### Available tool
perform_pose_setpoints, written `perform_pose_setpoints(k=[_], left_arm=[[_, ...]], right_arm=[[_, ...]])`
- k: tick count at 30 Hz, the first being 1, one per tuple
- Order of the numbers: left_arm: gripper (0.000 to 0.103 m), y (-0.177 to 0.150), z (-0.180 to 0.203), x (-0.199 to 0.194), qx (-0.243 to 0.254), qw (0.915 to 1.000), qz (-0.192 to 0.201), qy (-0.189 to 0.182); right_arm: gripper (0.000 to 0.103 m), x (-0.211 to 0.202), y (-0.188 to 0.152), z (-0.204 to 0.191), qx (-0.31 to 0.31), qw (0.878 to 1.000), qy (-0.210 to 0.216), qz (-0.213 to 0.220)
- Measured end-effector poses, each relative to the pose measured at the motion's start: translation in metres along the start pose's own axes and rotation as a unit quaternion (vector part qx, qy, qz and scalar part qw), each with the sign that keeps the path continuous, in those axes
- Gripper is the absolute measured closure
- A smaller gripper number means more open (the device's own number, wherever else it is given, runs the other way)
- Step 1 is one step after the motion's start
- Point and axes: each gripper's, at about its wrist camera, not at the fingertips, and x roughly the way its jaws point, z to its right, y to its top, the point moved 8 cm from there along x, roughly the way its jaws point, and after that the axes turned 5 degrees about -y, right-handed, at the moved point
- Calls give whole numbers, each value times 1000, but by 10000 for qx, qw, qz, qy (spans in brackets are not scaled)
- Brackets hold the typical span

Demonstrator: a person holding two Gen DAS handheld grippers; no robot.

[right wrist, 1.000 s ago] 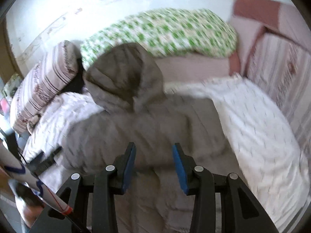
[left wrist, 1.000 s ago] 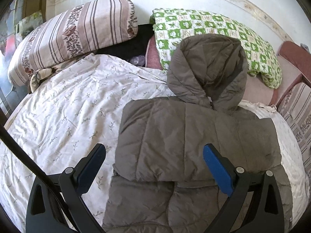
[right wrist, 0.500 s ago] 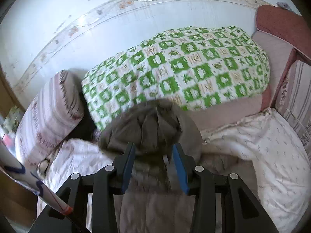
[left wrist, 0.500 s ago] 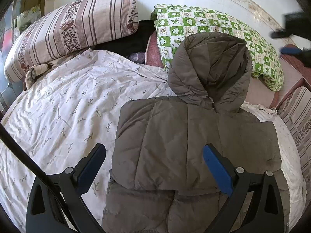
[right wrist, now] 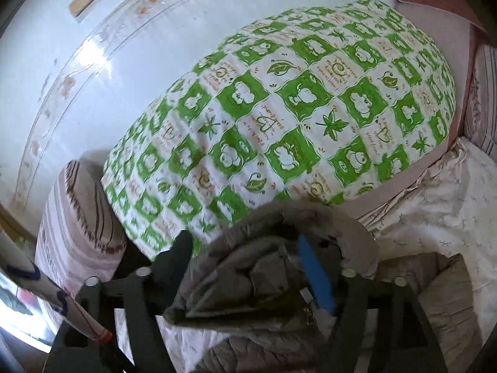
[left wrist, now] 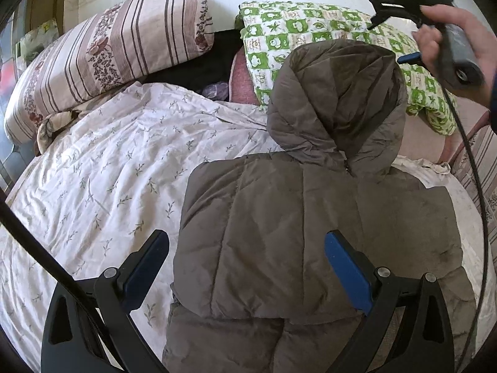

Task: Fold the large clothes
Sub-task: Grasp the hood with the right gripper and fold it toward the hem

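A grey-brown puffer jacket lies flat on the bed, its lower part folded up and its hood resting toward the pillows. My left gripper hovers open over the jacket's left half, with nothing between its blue pads. A hand holds my right gripper above the hood's far right edge. In the right wrist view the right gripper has its jaws opening, wide apart. The crumpled hood sits between and below them, and the pads do not press on it.
A striped pillow and a green checked quilt lie against the white wall behind the hood. A white floral sheet covers the bed left of the jacket. A black cable hangs along the right side.
My right gripper swept from over the jacket's body up to the hood and its jaws widened; it now appears in the left wrist view. The left gripper barely shifted.
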Motion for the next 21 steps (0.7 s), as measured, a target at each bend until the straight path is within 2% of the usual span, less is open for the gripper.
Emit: perform_pose_setpoints(k=[3, 4, 5, 6, 7, 12, 16, 21], left_arm=[[3, -1, -3, 4, -42, 10000, -47, 1], [3, -1, -3, 5, -48, 10000, -55, 5], [3, -1, -3, 5, -53, 10000, -56, 8], [3, -1, -3, 6, -50, 10000, -54, 6], [3, 0, -3, 6, -33, 10000, -55, 8], [3, 1, -1, 6, -9, 10000, -44, 21], [3, 1, -1, 2, -98, 9999, -16, -34], [3, 6, -7, -9, -277, 9995, 135, -66]], right_arm=[[25, 22, 3, 3, 51, 9998, -152, -133], [36, 28, 2, 5, 46, 9996, -211, -174], [55, 34, 0, 9, 26, 9995, -233, -226], [92, 39, -3, 11, -21, 9994, -188, -300], [93, 41, -7, 13, -88, 9991, -175, -379], [95, -1, -29, 17, -633, 9979, 120, 116], [95, -50, -58, 30, -703, 9957, 542, 253], [95, -114, -105, 60, -847, 9916, 875, 446]])
